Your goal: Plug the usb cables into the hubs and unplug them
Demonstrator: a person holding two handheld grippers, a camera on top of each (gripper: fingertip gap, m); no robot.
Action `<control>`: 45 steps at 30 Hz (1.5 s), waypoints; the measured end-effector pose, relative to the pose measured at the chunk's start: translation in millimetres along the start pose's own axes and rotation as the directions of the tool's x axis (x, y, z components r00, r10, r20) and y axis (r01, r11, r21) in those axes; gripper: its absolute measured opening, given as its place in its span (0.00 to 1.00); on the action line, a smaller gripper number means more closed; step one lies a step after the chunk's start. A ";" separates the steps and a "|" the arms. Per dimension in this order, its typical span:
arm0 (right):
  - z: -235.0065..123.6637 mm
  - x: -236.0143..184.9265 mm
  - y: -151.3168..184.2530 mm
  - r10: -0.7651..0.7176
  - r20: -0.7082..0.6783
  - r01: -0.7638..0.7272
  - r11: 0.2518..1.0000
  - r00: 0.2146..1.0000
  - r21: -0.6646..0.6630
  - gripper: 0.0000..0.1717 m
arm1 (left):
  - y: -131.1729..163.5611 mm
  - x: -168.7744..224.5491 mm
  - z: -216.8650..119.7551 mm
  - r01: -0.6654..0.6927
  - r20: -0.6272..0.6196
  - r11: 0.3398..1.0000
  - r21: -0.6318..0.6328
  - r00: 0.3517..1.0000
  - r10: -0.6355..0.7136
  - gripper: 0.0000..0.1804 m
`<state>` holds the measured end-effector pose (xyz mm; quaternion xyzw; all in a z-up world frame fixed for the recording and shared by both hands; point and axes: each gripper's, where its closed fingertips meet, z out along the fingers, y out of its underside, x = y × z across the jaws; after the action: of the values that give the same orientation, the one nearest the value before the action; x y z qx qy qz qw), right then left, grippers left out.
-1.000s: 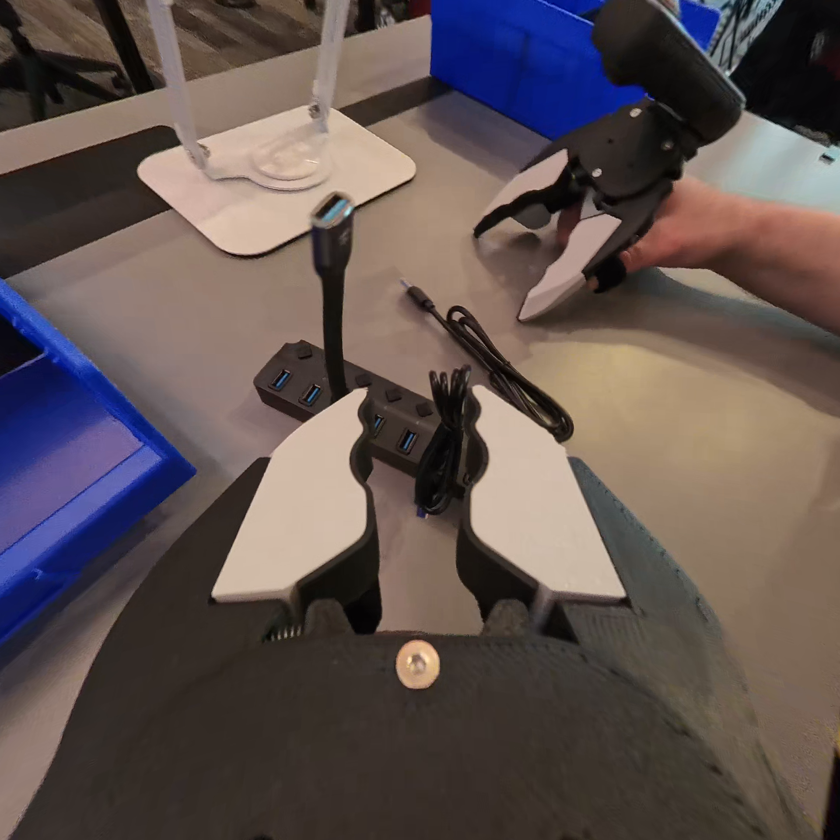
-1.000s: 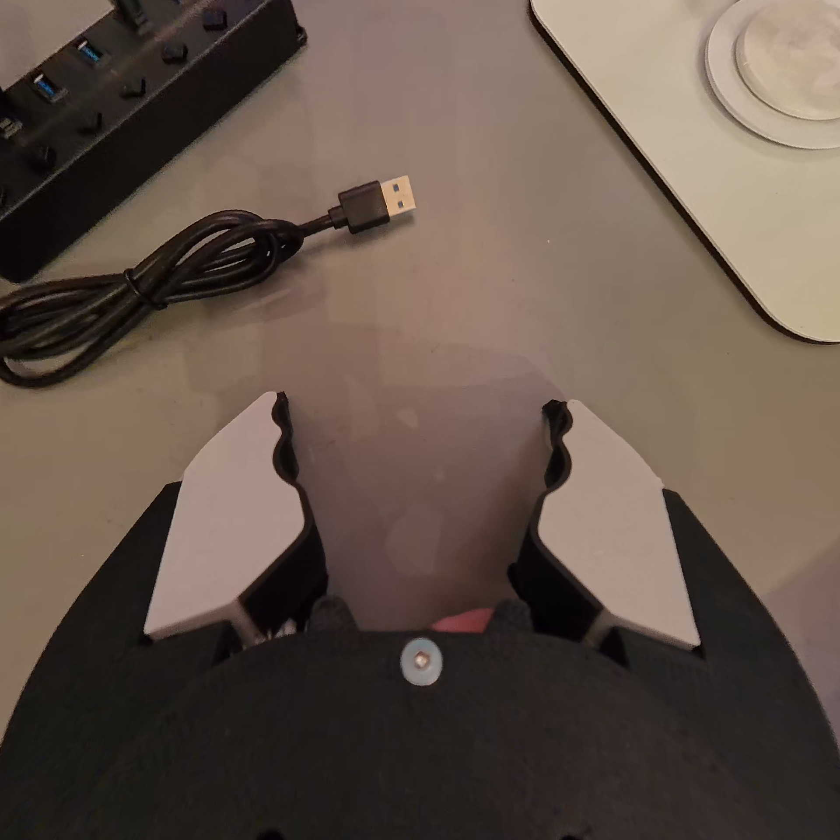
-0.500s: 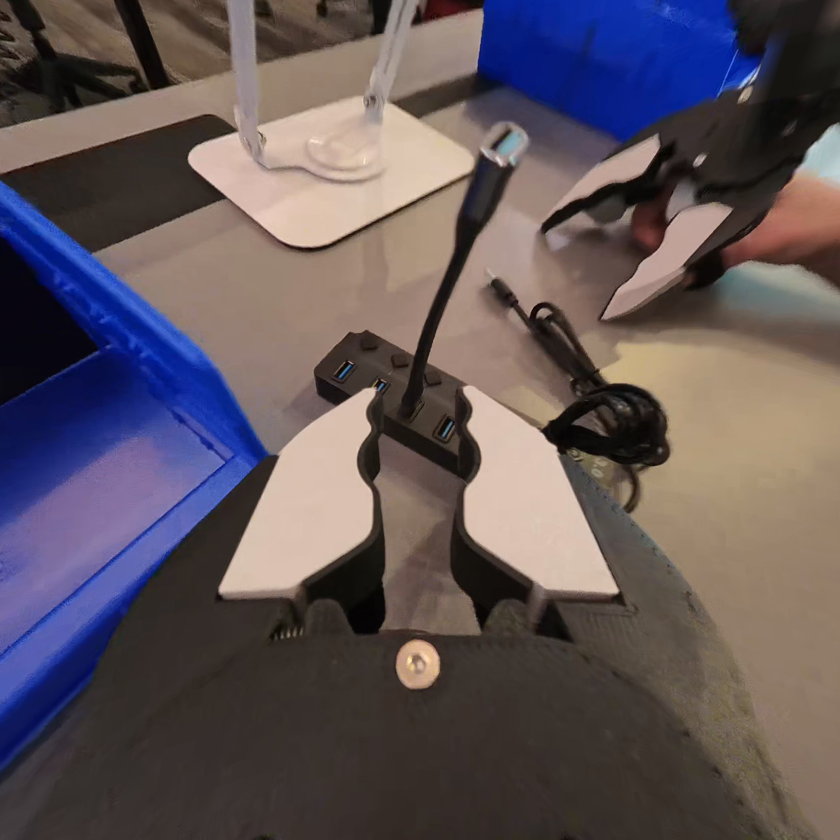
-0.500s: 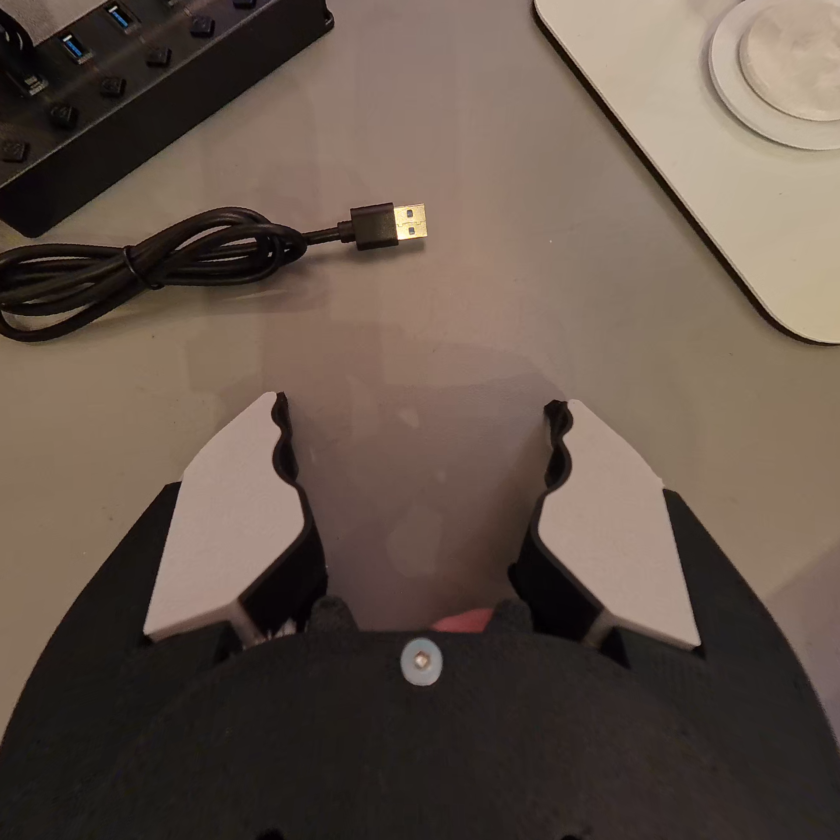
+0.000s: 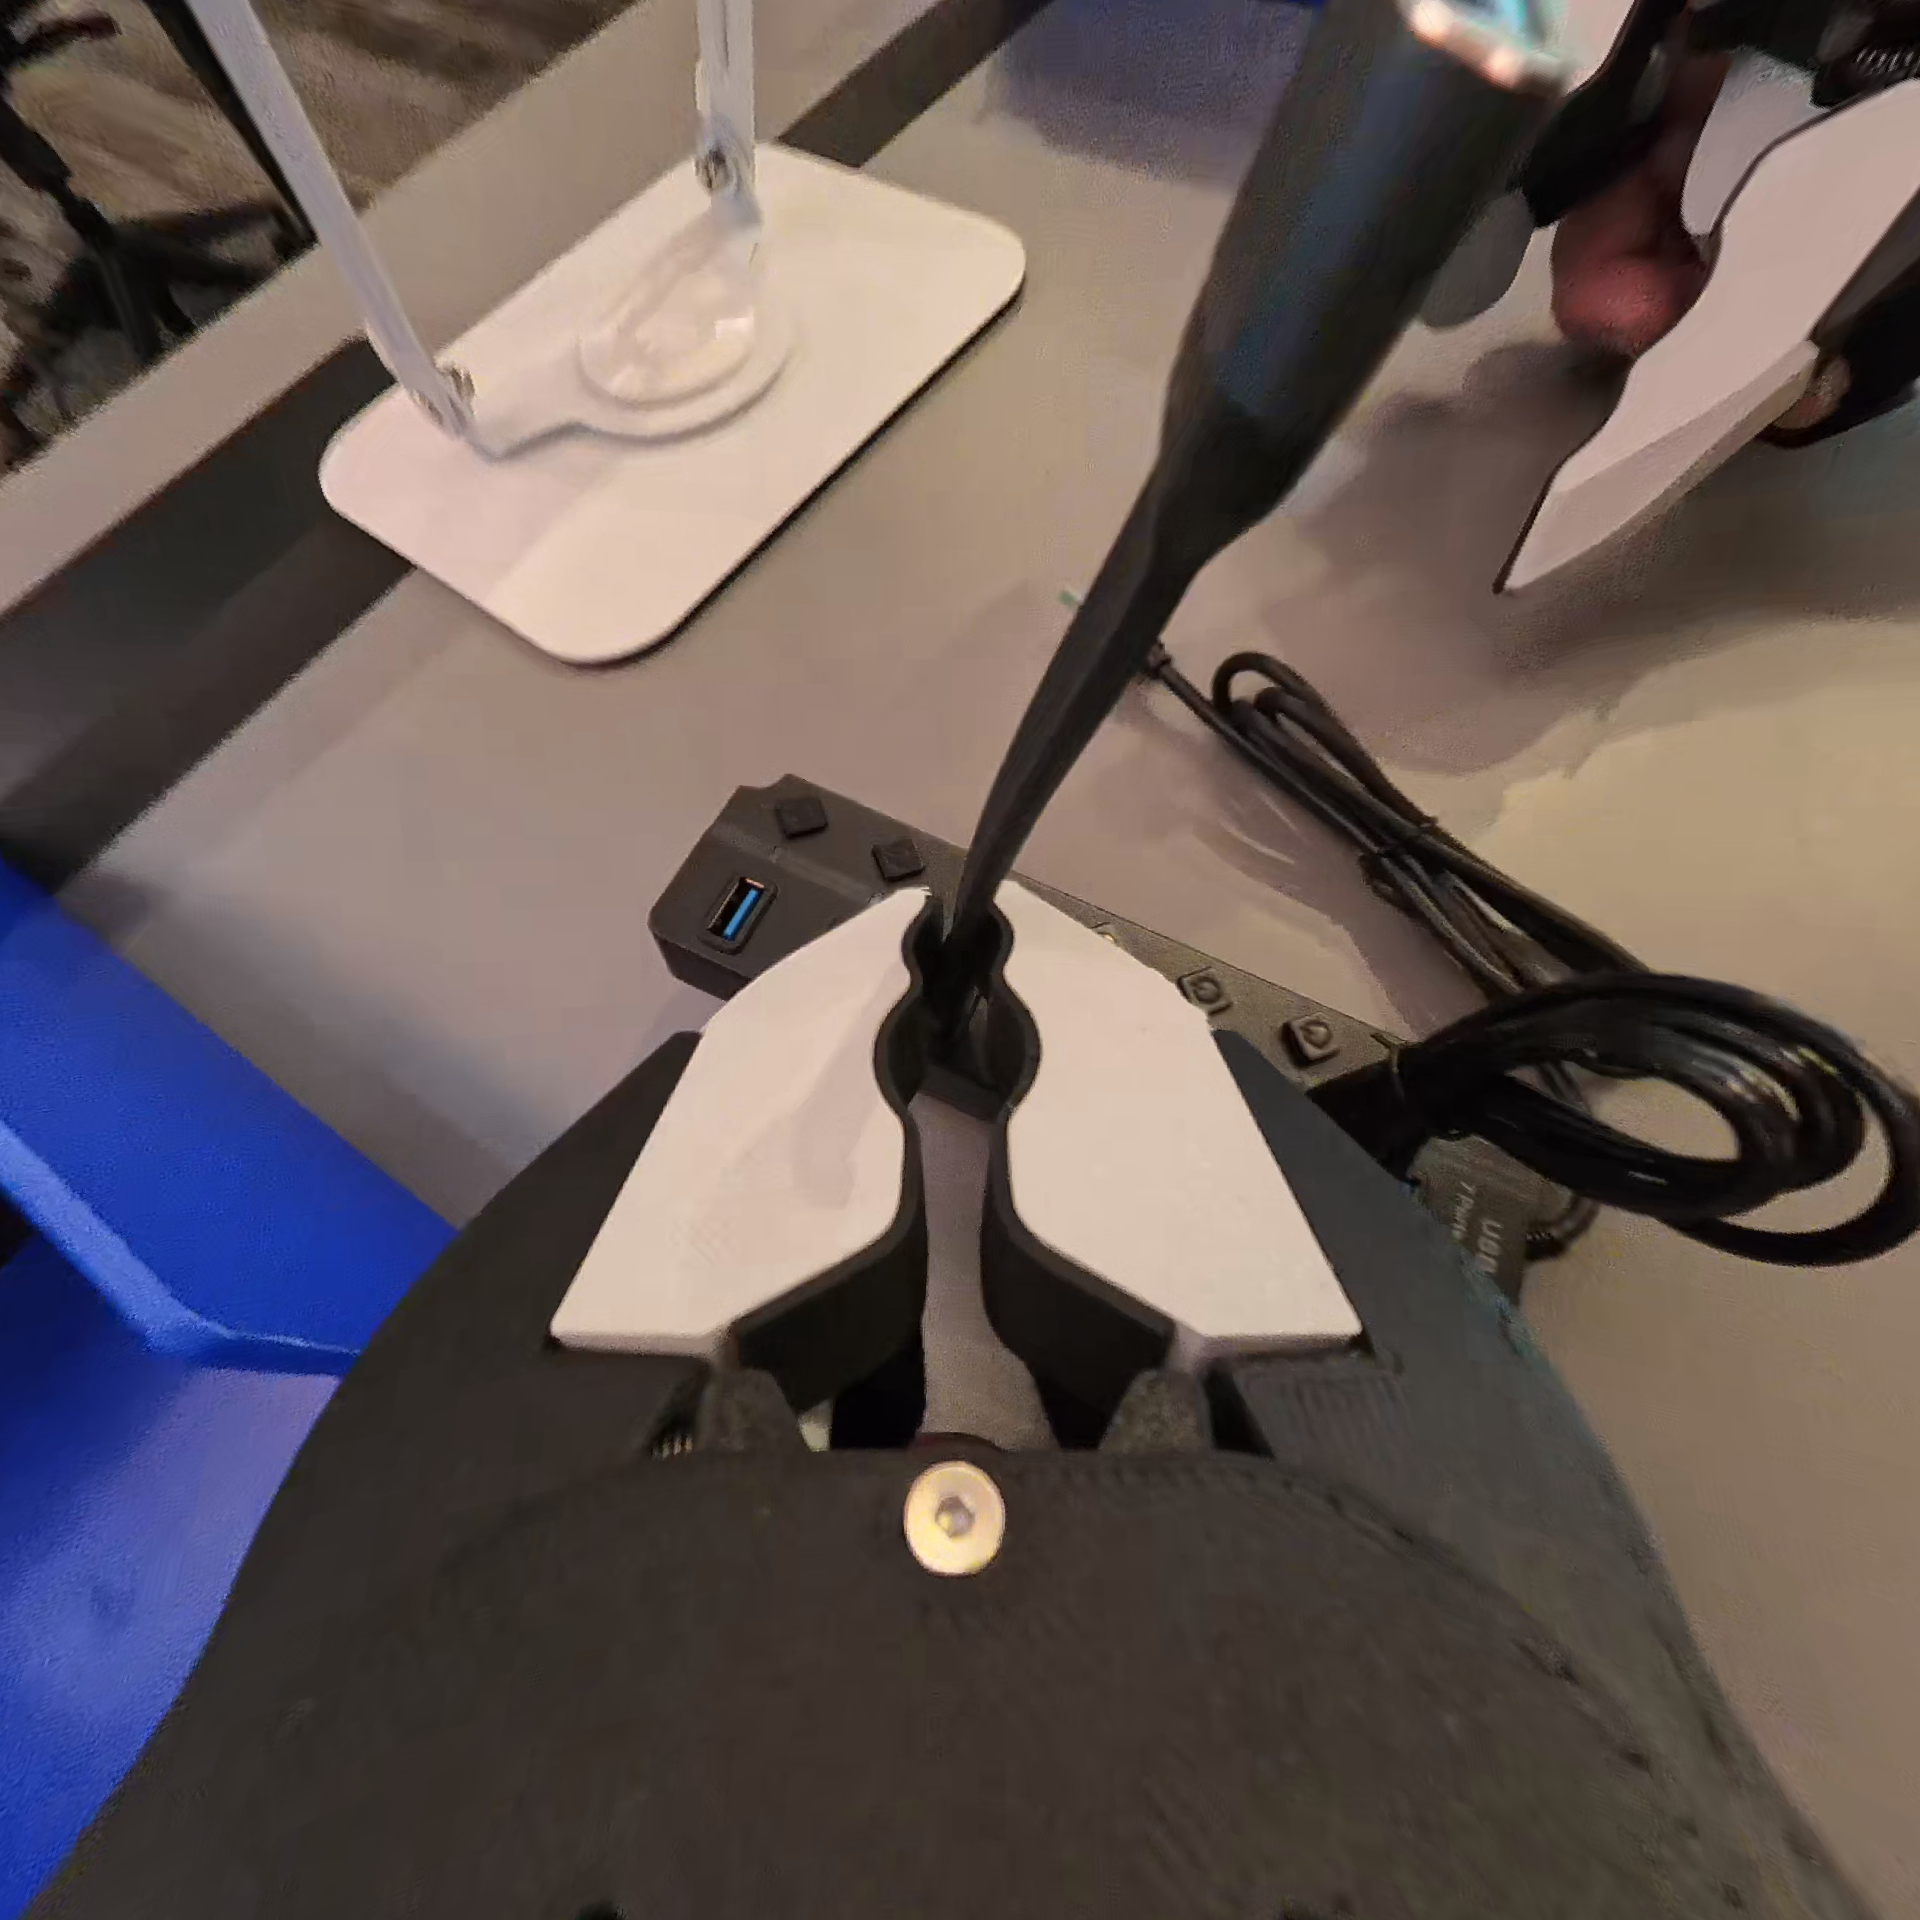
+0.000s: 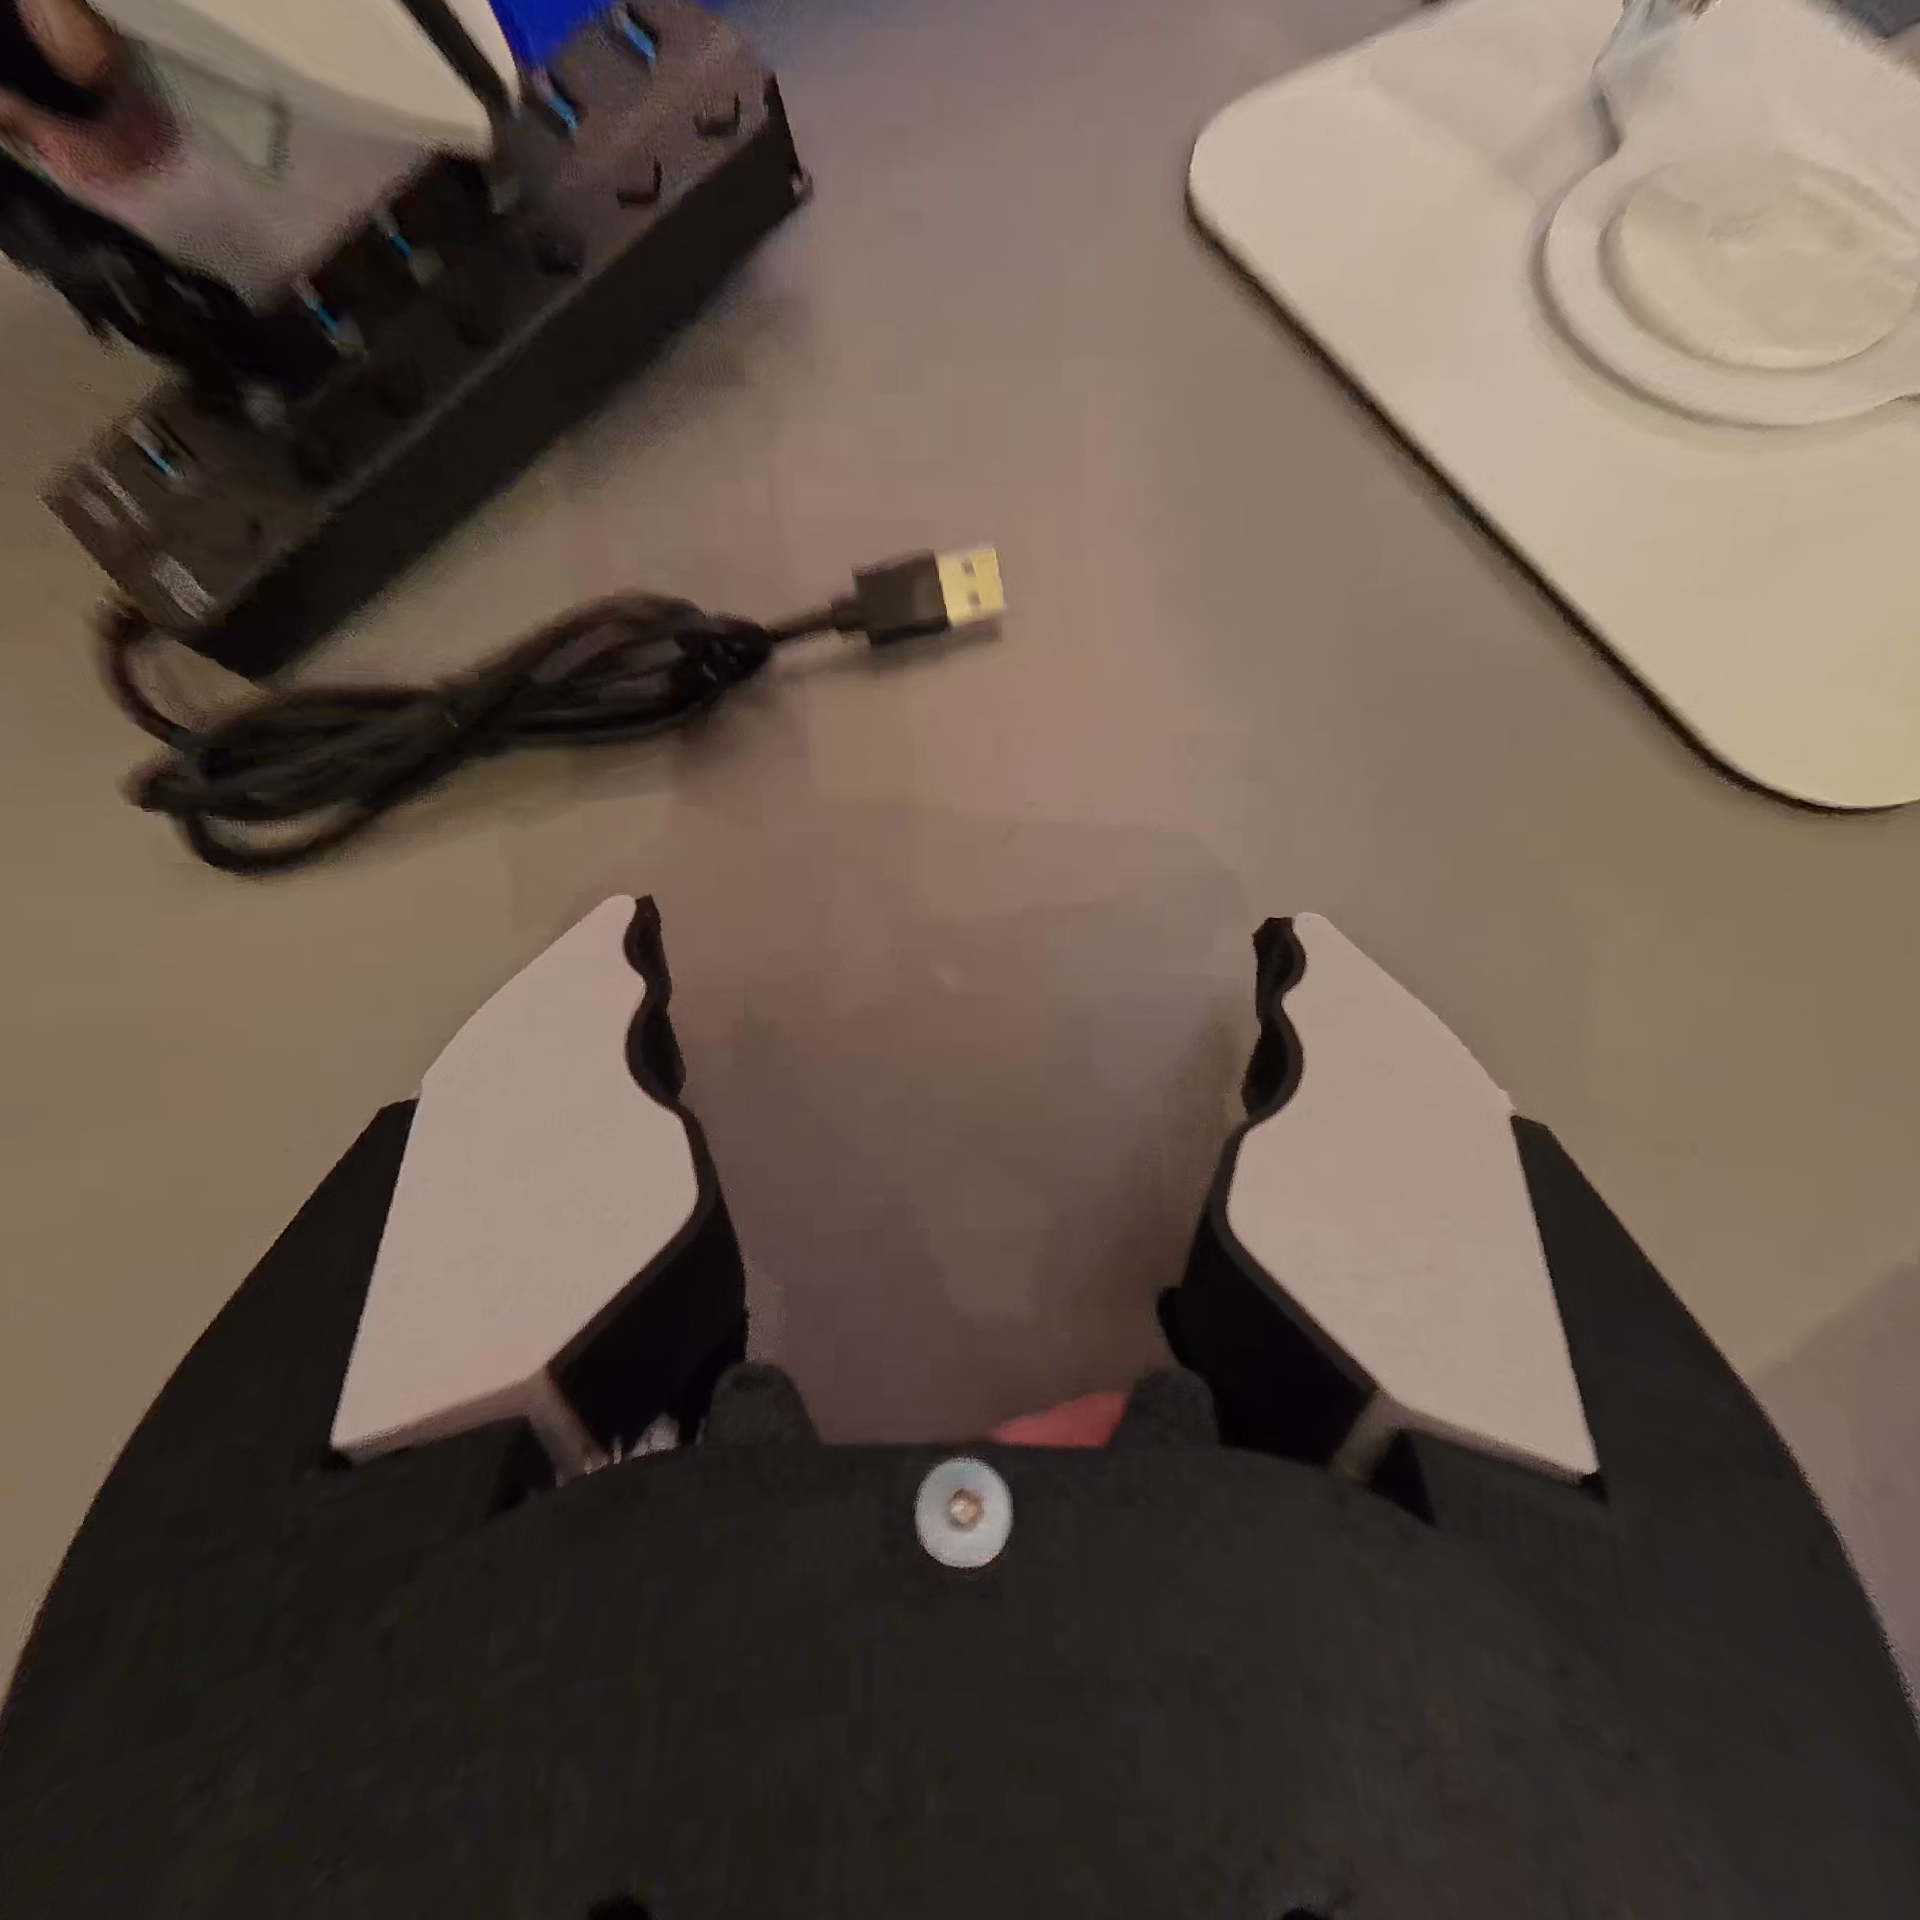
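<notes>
Left gripper (image 5: 961,961): fingers nearly closed, clamping the black gooseneck cable (image 5: 1081,665) at its base where it enters the black hub (image 5: 774,862) on the desk (image 5: 416,831). Right gripper (image 6: 961,925): fingers wide apart, holding nothing. Loose USB cable (image 6: 925,597) lies at 12 o'clock, well apart.

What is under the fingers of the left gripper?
The black USB hub lies under the left gripper; one blue port and some buttons show. The fingers close around the black cable rising from it. The plug and its port are covered.
</notes>
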<state>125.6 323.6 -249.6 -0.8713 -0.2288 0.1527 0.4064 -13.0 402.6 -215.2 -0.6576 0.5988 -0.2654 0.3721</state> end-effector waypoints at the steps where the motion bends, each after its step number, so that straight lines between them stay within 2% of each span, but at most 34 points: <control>1: -5.2 -9.1 -10.5 0.026 0.048 -0.029 0.997 0.999 0.066 0.58 | -6.3 1.7 -2.9 -0.021 0.007 1.000 0.011 1.000 0.021 0.03; 3: -11.4 -35.5 -29.8 0.048 0.171 -0.073 0.987 0.984 0.143 0.48 | -21.1 6.8 -9.2 -0.055 0.013 0.997 0.046 0.998 0.054 0.03; 7: -9.2 -82.6 -66.0 0.066 0.410 -0.154 0.970 0.910 0.187 0.46 | -53.4 20.8 -20.8 -0.110 0.010 0.985 0.131 0.994 0.110 0.03; 10: -0.7 -94.1 -85.8 0.108 0.528 -0.238 0.954 0.842 0.185 0.43 | -80.9 36.0 -30.8 -0.144 -0.004 0.971 0.192 0.989 0.148 0.03; 13: -2.7 -108.8 -107.1 0.115 0.658 -0.319 0.927 0.744 0.198 0.36 | -104.1 52.1 -37.8 -0.176 -0.016 0.956 0.234 0.983 0.185 0.03; 15: -3.5 -110.0 -115.0 0.102 0.675 -0.331 0.918 0.730 0.219 0.21 | -115.8 60.0 -41.8 -0.187 -0.025 0.947 0.260 0.979 0.200 0.03; 16: -5.9 -109.7 -117.4 0.095 0.688 -0.340 0.912 0.719 0.230 0.16 | -119.8 61.2 -43.8 -0.179 -0.034 0.947 0.266 0.980 0.195 0.03; 18: -14.0 -107.9 -122.8 0.080 0.715 -0.371 0.892 0.695 0.260 0.14 | -127.8 66.2 -48.2 -0.137 -0.087 0.946 0.294 0.982 0.170 0.05; 21: -32.0 -102.3 -132.7 0.041 0.743 -0.423 0.842 0.668 0.334 0.13 | -142.1 58.8 -66.7 -0.062 -0.075 0.929 0.365 0.993 0.096 0.28; 23: -48.5 -102.4 -138.2 -0.004 0.780 -0.456 0.809 0.626 0.370 0.13 | -141.3 52.9 -78.6 0.037 -0.126 0.926 0.376 0.992 0.012 0.34; 26: -64.1 -103.5 -143.5 -0.058 0.794 -0.463 0.786 0.605 0.410 0.13 | -130.8 50.0 -81.9 0.174 -0.211 0.918 0.356 0.972 -0.103 0.41; 30: -77.6 -110.7 -150.7 -0.143 0.813 -0.456 0.766 0.565 0.452 0.13 | -117.2 77.2 -64.0 0.314 -0.423 0.926 0.211 0.883 -0.203 0.42; 38: -82.9 -126.0 -152.6 -0.261 0.781 -0.354 0.779 0.567 0.517 0.13 | -127.8 126.5 -45.1 0.341 -0.658 0.934 0.109 0.729 -0.190 0.37; 42: -77.5 -125.8 -151.5 -0.260 0.752 -0.307 0.796 0.606 0.522 0.13 | -125.1 120.4 -36.5 0.343 -0.607 0.925 0.160 0.773 -0.182 0.29; 45: -77.7 -122.6 -153.8 -0.237 0.760 -0.333 0.792 0.606 0.512 0.14 | -123.3 113.6 -33.0 0.335 -0.558 0.922 0.196 0.811 -0.176 0.24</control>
<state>14.5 296.9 -71.7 -0.5371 -0.2973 0.5990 0.5141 49.6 285.7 -107.4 -0.5732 0.5382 -0.5679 0.2434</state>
